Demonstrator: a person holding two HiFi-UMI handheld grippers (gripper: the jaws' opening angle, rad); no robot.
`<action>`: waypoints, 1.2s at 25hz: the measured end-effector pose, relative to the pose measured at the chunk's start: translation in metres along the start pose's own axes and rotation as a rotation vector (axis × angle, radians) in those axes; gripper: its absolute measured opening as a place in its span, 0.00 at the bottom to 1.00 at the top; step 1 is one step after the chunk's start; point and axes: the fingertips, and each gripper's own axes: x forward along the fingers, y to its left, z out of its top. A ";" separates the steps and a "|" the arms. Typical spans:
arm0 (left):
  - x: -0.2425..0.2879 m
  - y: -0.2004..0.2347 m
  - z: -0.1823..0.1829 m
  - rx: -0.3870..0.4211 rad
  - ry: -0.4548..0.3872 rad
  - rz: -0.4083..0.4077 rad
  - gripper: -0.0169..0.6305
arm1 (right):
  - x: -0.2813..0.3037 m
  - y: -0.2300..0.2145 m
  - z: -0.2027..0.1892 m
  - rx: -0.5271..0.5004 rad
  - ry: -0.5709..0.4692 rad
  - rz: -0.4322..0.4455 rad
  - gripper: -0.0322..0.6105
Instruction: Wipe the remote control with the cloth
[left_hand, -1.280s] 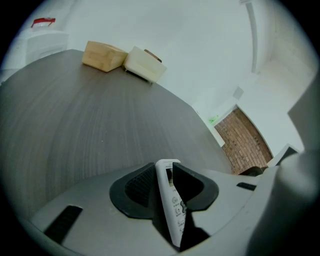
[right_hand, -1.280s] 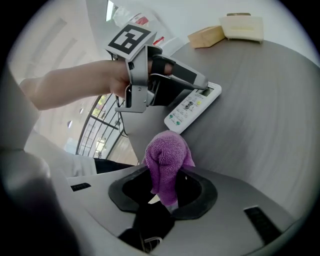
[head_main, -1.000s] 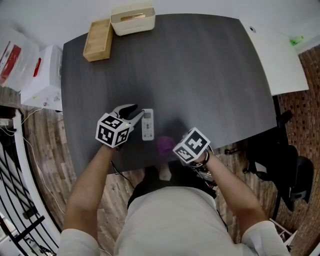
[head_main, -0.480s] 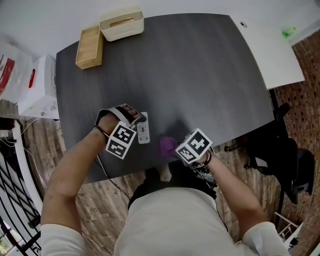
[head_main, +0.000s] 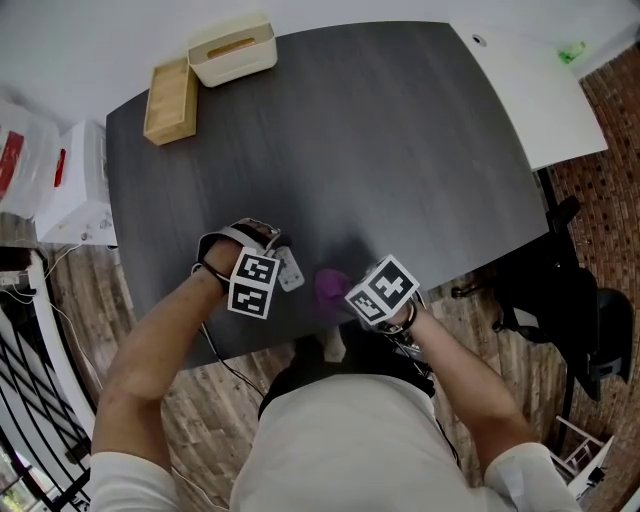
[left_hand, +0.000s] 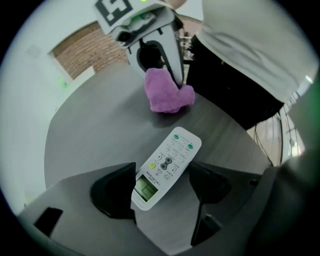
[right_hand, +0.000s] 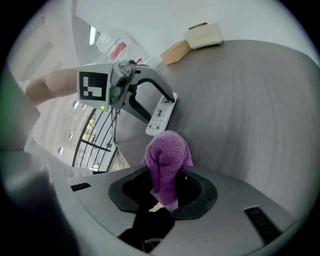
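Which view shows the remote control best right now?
Left gripper view: the remote control lies face up, buttons and display clear, between the left gripper's just-opened jaws. Head view shows only one end; right gripper view shows it small, partly behind that gripper.

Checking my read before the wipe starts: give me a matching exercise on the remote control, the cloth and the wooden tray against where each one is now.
1 remote control
2 purple cloth
3 wooden tray

A clamped in the right gripper
B far left corner of the table
C flat on the table, buttons up

Pairs: 1-C, 2-A, 3-B.
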 end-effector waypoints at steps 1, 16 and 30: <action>0.000 -0.001 0.001 -0.082 -0.002 0.005 0.54 | 0.000 -0.003 0.003 0.015 -0.015 -0.012 0.24; -0.002 -0.027 0.020 -1.221 -0.129 -0.130 0.52 | 0.002 -0.031 0.034 0.234 -0.231 -0.137 0.24; 0.000 -0.066 0.051 -1.189 -0.260 -0.143 0.51 | 0.001 -0.030 0.034 0.227 -0.298 -0.186 0.24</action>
